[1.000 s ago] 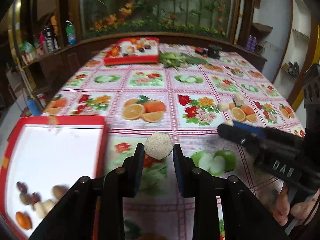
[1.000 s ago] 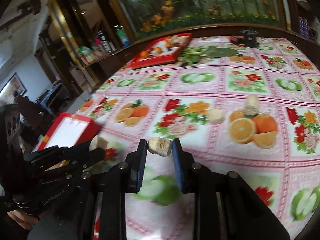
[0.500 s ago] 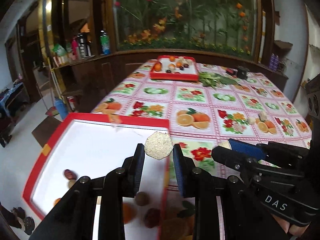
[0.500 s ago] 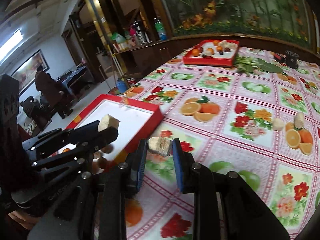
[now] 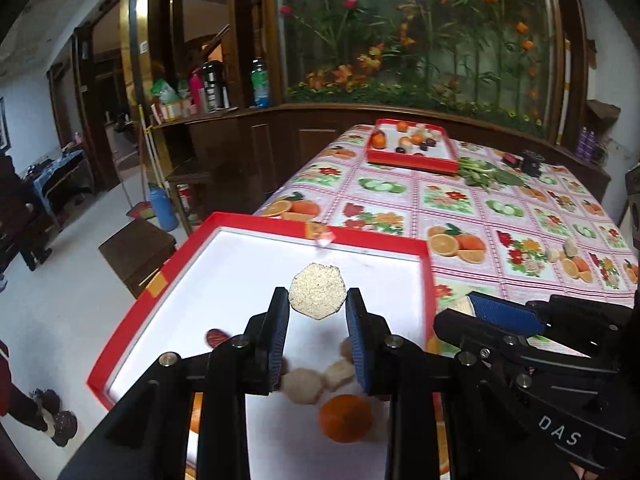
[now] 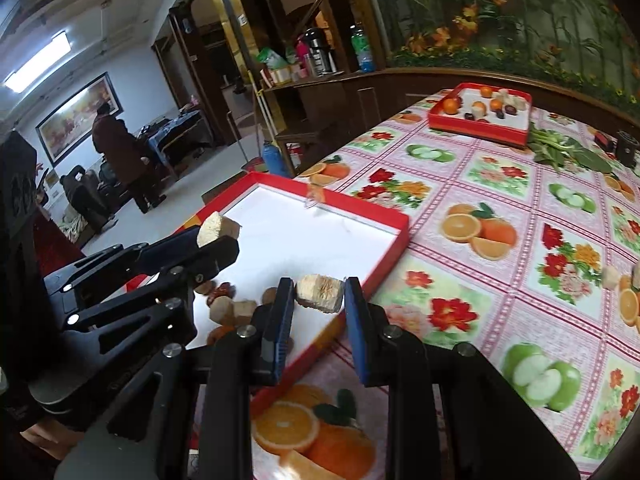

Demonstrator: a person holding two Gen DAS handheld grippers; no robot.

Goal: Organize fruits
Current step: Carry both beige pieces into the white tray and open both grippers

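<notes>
My left gripper is shut on a beige hexagonal fruit piece and holds it above the near red tray with a white floor. My right gripper is shut on a pale beige fruit chunk over that tray's near right rim. In the right wrist view the left gripper shows at the left with its piece. The tray holds an orange, beige pieces and a dark red fruit.
A second red tray with several fruits stands at the table's far end, green leaves beside it. Two pale pieces lie on the printed tablecloth at right. The table's left edge drops to the floor; a person stands in the room beyond.
Both grippers have swung left with their pieces, from over the tablecloth to over the near red tray. Both stay shut on their pieces.
</notes>
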